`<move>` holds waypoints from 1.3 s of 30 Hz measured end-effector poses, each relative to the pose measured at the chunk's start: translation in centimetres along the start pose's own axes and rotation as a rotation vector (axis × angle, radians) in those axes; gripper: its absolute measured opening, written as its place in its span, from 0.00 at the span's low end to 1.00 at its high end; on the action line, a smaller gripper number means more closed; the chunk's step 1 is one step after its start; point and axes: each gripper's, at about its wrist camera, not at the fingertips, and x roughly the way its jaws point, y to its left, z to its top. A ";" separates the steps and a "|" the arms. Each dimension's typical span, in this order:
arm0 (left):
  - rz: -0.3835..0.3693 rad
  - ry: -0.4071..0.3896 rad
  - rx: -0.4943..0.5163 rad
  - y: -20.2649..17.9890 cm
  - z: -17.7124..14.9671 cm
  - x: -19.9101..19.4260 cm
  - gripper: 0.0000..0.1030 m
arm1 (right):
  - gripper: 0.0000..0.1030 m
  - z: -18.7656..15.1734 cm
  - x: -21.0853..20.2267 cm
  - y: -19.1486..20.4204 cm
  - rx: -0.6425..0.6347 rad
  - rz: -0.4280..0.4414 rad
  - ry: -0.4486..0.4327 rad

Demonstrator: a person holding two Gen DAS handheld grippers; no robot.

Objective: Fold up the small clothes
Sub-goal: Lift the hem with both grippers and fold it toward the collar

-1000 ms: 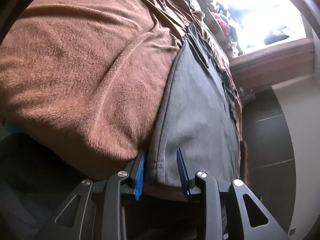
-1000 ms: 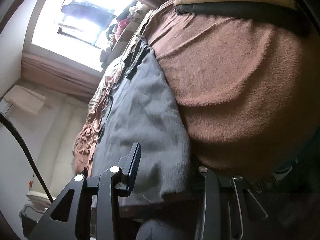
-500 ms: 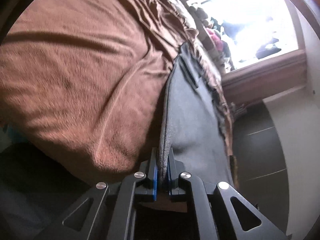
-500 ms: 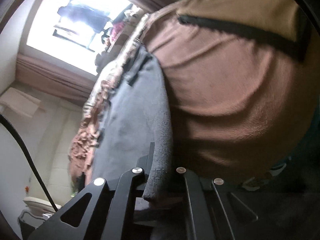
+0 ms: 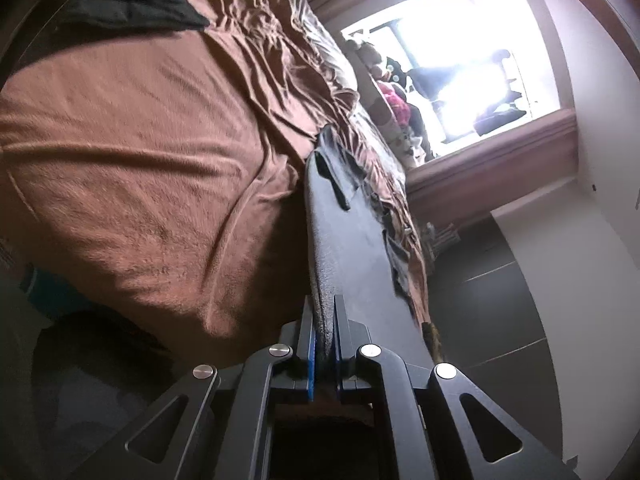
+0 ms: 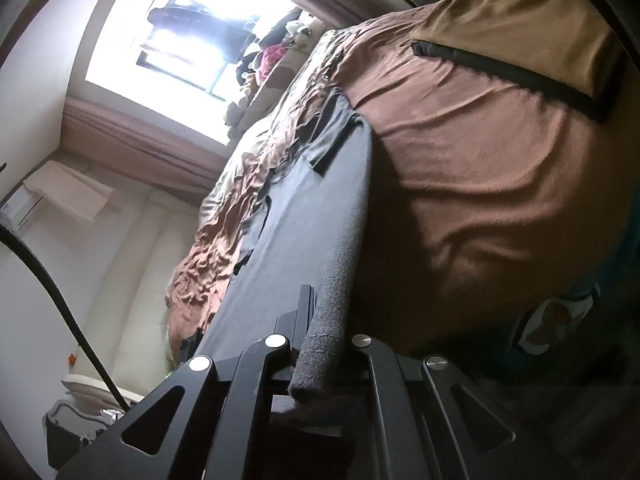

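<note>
Both tongs (image 5: 324,320) (image 6: 324,320) clamped tight

two close wrist views along one grey garment (image 5: 348,248)

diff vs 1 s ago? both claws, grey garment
Both claws went from open around the grey garment's near edge to shut on it: the left claw and the right claw each pinch the hem of the grey garment. That edge has since risen off the brown blanket and the cloth now runs taut away from the claws. The blanket, the far end of the garment and the window are unchanged.
</note>
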 end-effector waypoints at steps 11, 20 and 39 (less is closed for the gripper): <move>-0.038 -0.021 0.039 -1.3 -2.5 -4.8 0.06 | 0.01 -1.7 -3.9 0.8 -0.039 0.045 -0.035; -0.059 -0.046 0.067 -2.0 -5.1 -8.8 0.06 | 0.01 -3.3 -6.3 0.2 -0.051 0.112 -0.023; -0.117 -0.094 0.051 -3.7 -9.9 -18.2 0.06 | 0.01 -5.0 -11.3 -0.8 -0.023 0.197 -0.035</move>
